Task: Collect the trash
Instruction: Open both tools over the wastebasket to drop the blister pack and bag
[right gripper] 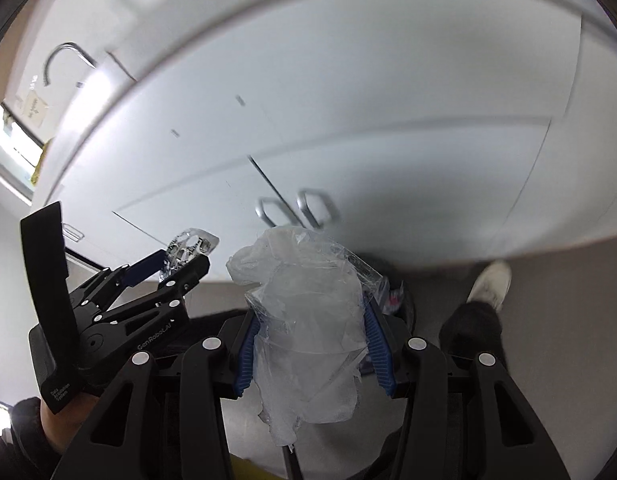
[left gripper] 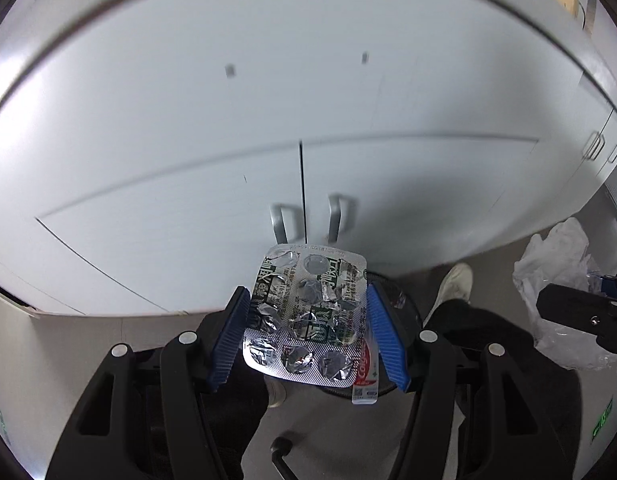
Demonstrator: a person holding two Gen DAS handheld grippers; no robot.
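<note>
In the left wrist view my left gripper [left gripper: 306,290] is shut on an empty silver blister pack [left gripper: 308,316], its blue pads pressing both long edges. A red and white toothpaste tube [left gripper: 364,376] pokes out from under the pack's lower right corner. My right gripper [right gripper: 308,308] is shut on a crumpled wad of clear plastic wrap [right gripper: 308,320]. A dark round bin [right gripper: 394,296] stands on the floor just beyond both loads, mostly hidden by them. From the right wrist view the left gripper [right gripper: 184,264] is at the left with the blister pack [right gripper: 190,246].
White cabinet doors with metal handles [left gripper: 284,220] fill the space ahead, a countertop edge above them. A person's pale shoe [left gripper: 456,284] and dark trouser leg stand on the grey floor right of the bin. The right gripper's plastic wrap [left gripper: 556,276] shows at the far right.
</note>
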